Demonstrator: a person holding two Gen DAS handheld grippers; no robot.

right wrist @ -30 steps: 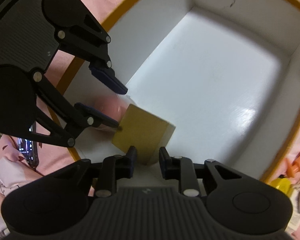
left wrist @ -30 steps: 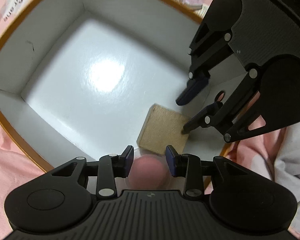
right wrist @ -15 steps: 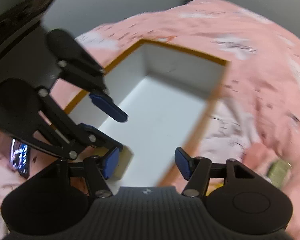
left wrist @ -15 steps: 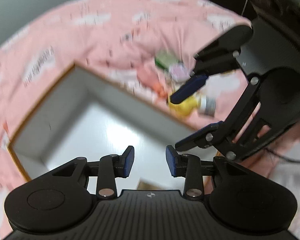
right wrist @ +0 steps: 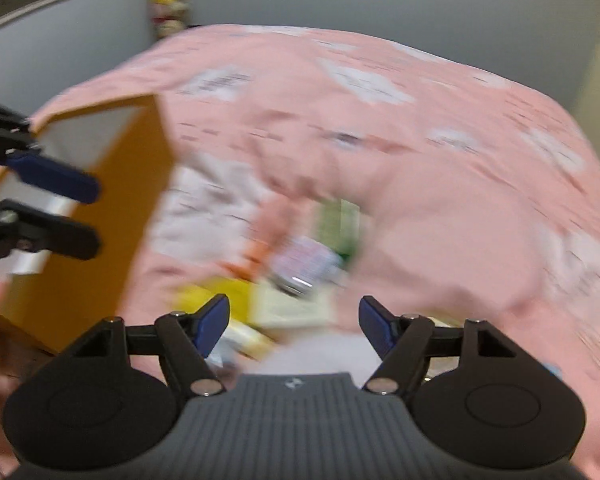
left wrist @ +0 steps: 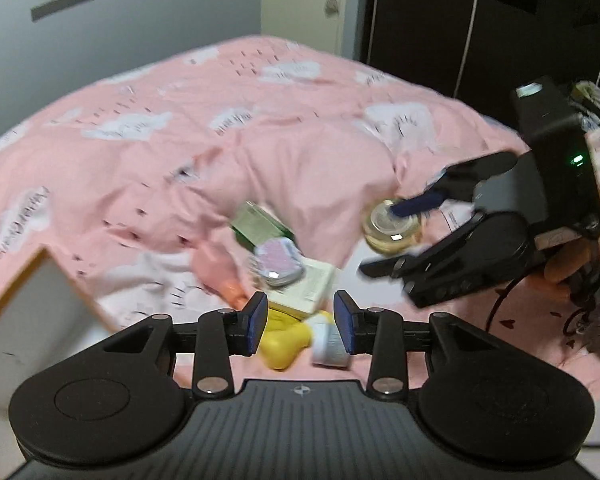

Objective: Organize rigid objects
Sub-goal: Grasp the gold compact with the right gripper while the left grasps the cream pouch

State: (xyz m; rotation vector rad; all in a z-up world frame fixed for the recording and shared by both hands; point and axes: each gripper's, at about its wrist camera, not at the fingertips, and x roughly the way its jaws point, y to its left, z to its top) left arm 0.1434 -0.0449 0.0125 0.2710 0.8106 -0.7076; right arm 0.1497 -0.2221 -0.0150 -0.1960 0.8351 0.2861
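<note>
Both tools are empty with jaws apart, having just been opening: the left tool (left wrist: 300,322) above the yellow bottle (left wrist: 285,346), the right tool (right wrist: 294,326) ahead. The crowded pile risks a pad nudging the neighbouring round tin (left wrist: 278,262) off the bed (left wrist: 220,140).

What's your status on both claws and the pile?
Left claw open, empty. Right claw open, empty, just widened. Yellow plastic toy ahead in the clutter. Nothing blocking.

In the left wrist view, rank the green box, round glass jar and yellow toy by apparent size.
1. green box
2. round glass jar, close to the box, so that order is unsure
3. yellow toy, partly hidden by the hand-held gripper fingers, so its rank is unsure
</note>
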